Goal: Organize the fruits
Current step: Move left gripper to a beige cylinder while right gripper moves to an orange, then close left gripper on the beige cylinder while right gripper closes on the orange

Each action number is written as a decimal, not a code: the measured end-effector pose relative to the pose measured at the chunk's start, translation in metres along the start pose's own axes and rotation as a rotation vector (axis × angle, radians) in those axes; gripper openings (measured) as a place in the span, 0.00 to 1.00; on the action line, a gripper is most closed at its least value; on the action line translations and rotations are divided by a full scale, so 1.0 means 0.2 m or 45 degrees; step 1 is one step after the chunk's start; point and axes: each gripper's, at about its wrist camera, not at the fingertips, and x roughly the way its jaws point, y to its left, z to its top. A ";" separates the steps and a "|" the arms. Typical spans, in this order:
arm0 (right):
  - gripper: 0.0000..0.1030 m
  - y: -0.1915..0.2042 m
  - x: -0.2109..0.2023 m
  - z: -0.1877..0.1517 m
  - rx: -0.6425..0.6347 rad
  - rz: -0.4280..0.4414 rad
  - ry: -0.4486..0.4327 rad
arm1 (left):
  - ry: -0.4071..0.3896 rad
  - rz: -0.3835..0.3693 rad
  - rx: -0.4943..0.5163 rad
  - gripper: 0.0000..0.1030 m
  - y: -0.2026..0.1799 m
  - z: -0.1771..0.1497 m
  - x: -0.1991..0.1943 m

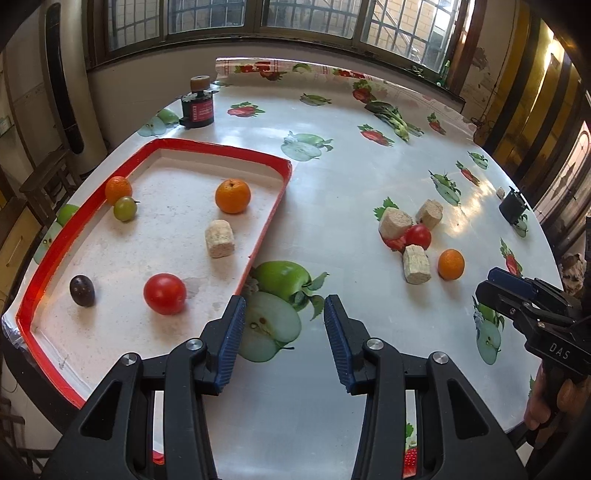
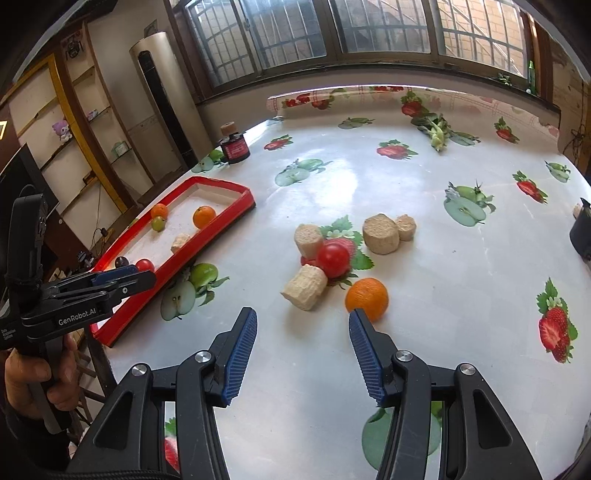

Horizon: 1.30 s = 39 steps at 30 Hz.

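About half done — the tray (image 1: 271,158) holds six pieces, while an orange (image 2: 366,299), a tomato (image 2: 333,259) and four corks lie well right of it — both grippers (image 1: 284,332) (image 2: 303,349) gape empty.

Daylight from the barred windows (image 1: 258,18) behind the far edge lit the glossy fruit-printed round table (image 2: 406,206), leaving broad white glare mid-surface. Both fisheye views stayed sharp centrally, bowed strongly and darkened into black vignetted corners.
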 end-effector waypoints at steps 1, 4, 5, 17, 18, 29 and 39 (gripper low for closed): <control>0.52 -0.02 0.00 -0.01 0.012 -0.008 0.002 | 0.005 -0.009 0.012 0.41 -0.03 0.00 0.01; 0.52 -0.08 0.01 -0.02 0.040 -0.028 0.006 | 0.018 -0.038 0.047 0.41 -0.11 0.01 0.03; 0.52 -0.10 0.01 -0.02 0.046 -0.036 0.008 | 0.023 -0.046 0.058 0.41 -0.13 0.01 0.04; 0.51 -0.18 0.21 0.03 0.032 -0.061 0.065 | 0.061 -0.110 0.136 0.41 -0.31 0.06 0.13; 0.50 -0.19 0.23 0.04 0.034 -0.066 0.068 | 0.067 -0.112 0.141 0.41 -0.32 0.06 0.14; 0.33 -0.23 0.22 0.08 0.022 -0.040 0.037 | 0.121 -0.186 0.201 0.40 -0.48 0.11 0.27; 0.33 -0.34 0.04 0.06 0.098 -0.089 -0.033 | 0.138 -0.167 0.263 0.26 -0.62 0.12 0.43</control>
